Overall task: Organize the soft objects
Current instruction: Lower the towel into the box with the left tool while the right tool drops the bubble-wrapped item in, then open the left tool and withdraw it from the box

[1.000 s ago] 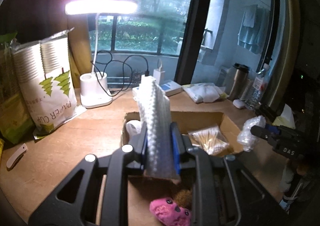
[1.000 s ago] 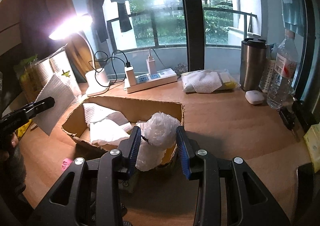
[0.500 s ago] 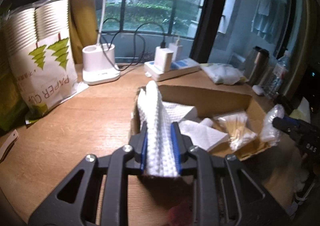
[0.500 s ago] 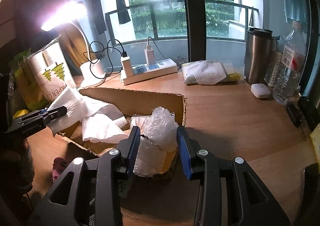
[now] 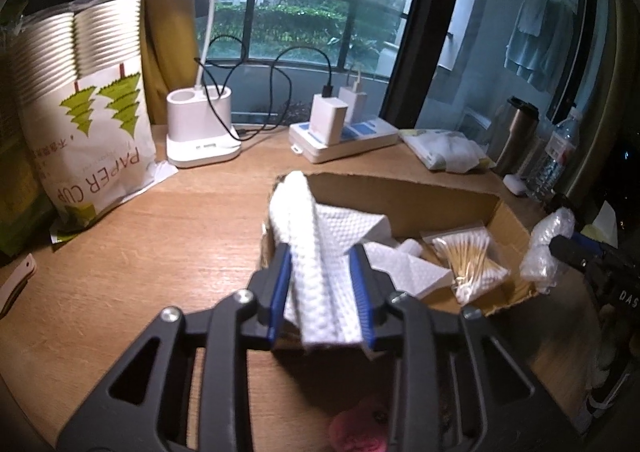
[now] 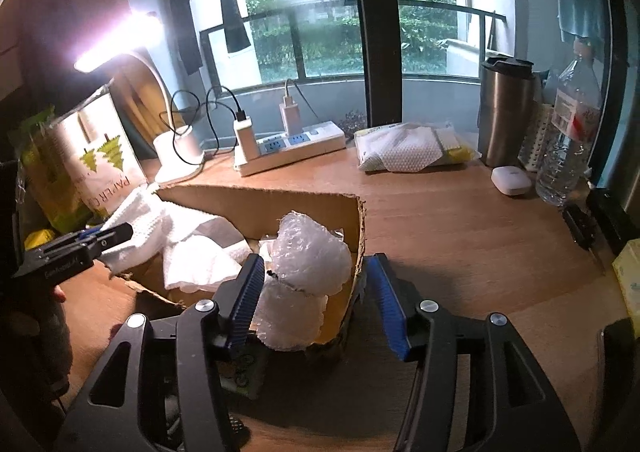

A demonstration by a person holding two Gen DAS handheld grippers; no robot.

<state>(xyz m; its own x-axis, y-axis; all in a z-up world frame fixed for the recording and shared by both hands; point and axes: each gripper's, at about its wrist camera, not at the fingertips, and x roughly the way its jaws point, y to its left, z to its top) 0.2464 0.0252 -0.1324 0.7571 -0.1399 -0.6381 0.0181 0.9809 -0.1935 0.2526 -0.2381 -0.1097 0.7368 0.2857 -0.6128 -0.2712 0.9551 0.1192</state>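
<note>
Both loads over the shallow brown cardboard box (image 5: 404, 188): left gripper (image 5: 322, 292) jaws spread around the white quilted cloth (image 5: 316, 252), right gripper (image 6: 316, 292) jaws wide beside the crumpled clear bubble wrap (image 6: 304, 264). Release step; next, back out cleanly.

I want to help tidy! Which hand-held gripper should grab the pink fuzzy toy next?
Left, probably. The pink fuzzy toy lies just below the left hand-held gripper, and the right wrist view doesn't show it at all. The white paper towel between its jaws has to drop first.
</note>
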